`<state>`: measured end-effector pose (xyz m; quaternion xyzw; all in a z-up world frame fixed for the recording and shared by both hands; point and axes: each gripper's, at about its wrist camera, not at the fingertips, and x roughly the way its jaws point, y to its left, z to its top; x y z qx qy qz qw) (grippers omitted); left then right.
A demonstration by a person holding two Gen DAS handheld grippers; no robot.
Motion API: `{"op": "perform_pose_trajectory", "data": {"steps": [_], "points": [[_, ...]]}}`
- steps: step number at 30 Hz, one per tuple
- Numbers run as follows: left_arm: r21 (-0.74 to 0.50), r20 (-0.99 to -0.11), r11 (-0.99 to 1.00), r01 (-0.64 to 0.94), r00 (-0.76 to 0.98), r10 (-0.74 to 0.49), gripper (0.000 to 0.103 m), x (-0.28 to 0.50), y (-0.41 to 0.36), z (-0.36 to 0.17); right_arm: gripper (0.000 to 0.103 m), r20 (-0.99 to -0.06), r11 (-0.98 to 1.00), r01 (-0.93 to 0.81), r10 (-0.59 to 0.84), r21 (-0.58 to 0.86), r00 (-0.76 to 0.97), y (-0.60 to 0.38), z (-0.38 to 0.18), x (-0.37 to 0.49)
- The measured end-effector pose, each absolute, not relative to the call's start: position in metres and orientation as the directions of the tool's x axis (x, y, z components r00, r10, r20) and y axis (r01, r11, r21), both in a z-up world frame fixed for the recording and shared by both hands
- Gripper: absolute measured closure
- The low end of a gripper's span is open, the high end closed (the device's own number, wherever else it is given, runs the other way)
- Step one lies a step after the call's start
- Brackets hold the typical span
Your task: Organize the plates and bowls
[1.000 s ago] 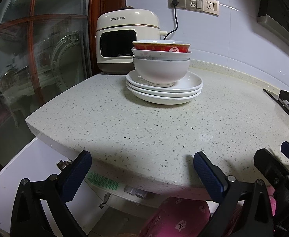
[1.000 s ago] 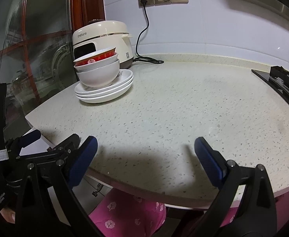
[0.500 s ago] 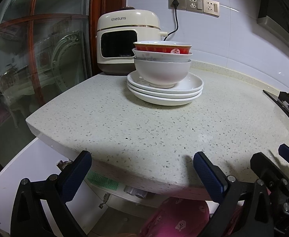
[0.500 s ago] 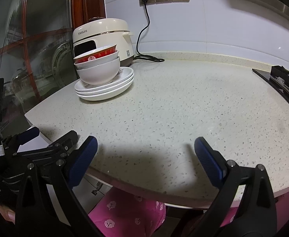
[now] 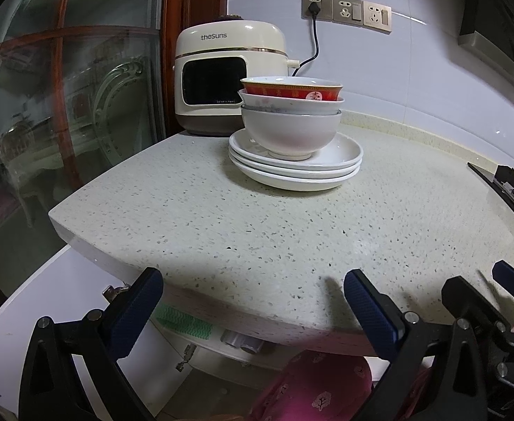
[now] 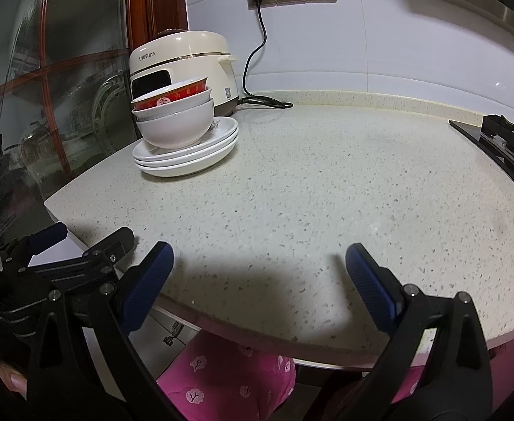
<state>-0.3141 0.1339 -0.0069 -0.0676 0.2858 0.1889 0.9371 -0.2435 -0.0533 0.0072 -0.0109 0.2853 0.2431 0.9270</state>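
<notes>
Each black-framed claw point(image 6: 258, 275) carries ribbed blue pads point(image 6: 144, 286) and silver screws; the person wears pink patterned fabric point(image 6: 228, 379).

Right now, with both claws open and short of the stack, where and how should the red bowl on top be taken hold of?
Probably by its rim. The red bowl nests deep in the white bowls on the plates, so only its flared lip stands clear. Come from the open counter side, front or right, since the rice cooker sits close behind, one finger inside the lip and one outside.
</notes>
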Motion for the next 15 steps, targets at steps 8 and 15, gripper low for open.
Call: {"op": "perform_pose_trajectory", "data": {"steps": [8, 15], "points": [[-0.017, -0.565, 0.920, -0.392, 0.763, 0.315, 0.000, -0.3128, 0.1360, -0.0079, 0.004, -0.536, 0.880, -0.460, 0.447, 0.119, 0.716, -0.0535, 0.0058, -0.2450], [-0.001, -0.548, 0.917, -0.400, 0.767, 0.334, 0.000, -0.3164, 0.1327, -0.0084, 0.004, -0.537, 0.880, -0.459, 0.447, 0.121, 0.716, -0.0533, 0.0053, -0.2455]]}}
